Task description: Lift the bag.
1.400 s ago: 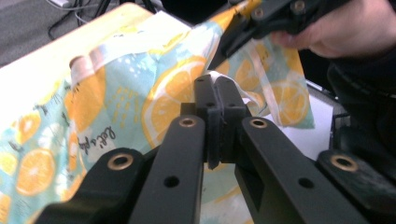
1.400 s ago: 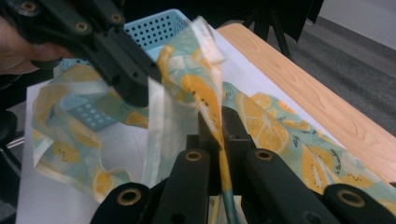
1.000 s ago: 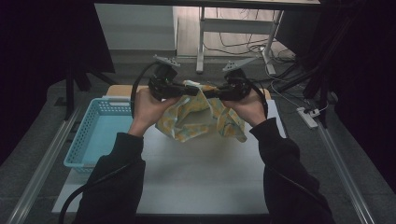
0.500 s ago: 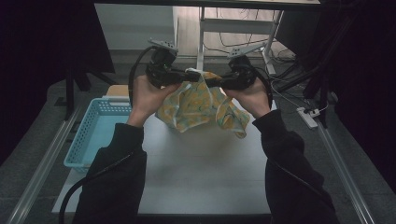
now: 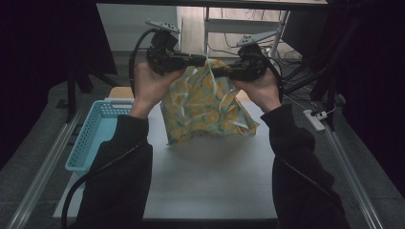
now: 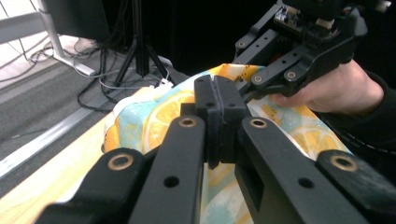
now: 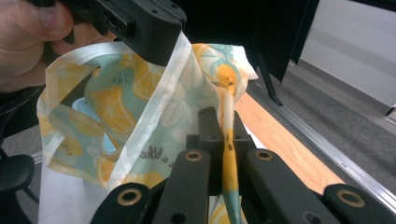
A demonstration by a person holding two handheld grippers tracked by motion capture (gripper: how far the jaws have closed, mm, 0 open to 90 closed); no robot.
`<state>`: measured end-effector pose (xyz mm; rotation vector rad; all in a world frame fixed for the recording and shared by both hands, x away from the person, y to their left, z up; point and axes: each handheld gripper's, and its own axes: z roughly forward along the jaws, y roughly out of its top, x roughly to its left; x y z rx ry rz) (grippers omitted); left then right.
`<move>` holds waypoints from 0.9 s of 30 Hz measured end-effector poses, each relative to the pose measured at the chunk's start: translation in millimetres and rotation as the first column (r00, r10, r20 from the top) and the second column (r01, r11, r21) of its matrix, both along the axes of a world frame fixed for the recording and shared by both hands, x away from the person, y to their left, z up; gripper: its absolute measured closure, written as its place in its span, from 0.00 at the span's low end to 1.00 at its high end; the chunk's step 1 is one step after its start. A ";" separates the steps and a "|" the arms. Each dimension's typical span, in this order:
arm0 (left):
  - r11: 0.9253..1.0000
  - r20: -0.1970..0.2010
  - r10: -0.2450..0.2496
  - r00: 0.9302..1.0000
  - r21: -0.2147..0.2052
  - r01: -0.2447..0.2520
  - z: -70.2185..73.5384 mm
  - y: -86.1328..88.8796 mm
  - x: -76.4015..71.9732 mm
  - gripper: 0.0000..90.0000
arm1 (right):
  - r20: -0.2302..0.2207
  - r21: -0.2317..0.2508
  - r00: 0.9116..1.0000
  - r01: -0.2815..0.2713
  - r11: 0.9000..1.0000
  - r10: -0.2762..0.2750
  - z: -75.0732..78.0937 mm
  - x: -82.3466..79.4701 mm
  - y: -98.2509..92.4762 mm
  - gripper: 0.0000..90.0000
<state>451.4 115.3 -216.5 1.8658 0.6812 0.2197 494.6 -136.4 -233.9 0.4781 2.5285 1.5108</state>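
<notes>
A: Status?
B: Both tongs, left tongs (image 5: 203, 60) and right tongs (image 5: 217, 72), clamped on the cloth's (image 5: 205, 107) top edge at 12 o'clock, hanging above the tabletop (image 5: 210, 176).
A: Left?
B: Probably spreading or folding it; basket (image 5: 93, 138) sits at 9 o'clock.

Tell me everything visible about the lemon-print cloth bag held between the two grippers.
The cloth bag is thin, soft fabric printed with orange-yellow citrus slices on pale teal, with a white hemmed rim and some small lettering near it. It hangs limp and creased above the white table, its lower corner low over the surface. The left gripper and the right gripper each pinch its top edge, jaws shut on the fabric, so the mouth gapes partly open in the right gripper view.
</notes>
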 end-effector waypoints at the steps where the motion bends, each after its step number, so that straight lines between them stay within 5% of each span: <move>1: 1.000 0.005 0.005 1.000 0.005 -0.005 1.6 -0.3 0.4 1.00 | 0.005 0.000 1.000 0.003 1.000 -0.003 1.2 0.3 0.3 0.99; 21: 0.994 0.006 0.058 0.998 0.087 -0.059 -21.4 -11.9 14.8 0.98 | -0.009 -0.029 1.000 0.028 0.999 -0.028 -24.8 10.2 4.4 0.99; 27: 0.994 0.011 0.069 0.998 0.088 -0.070 -26.8 -9.3 15.5 0.85 | -0.008 -0.034 0.999 0.042 0.999 -0.042 -28.9 11.8 2.7 0.87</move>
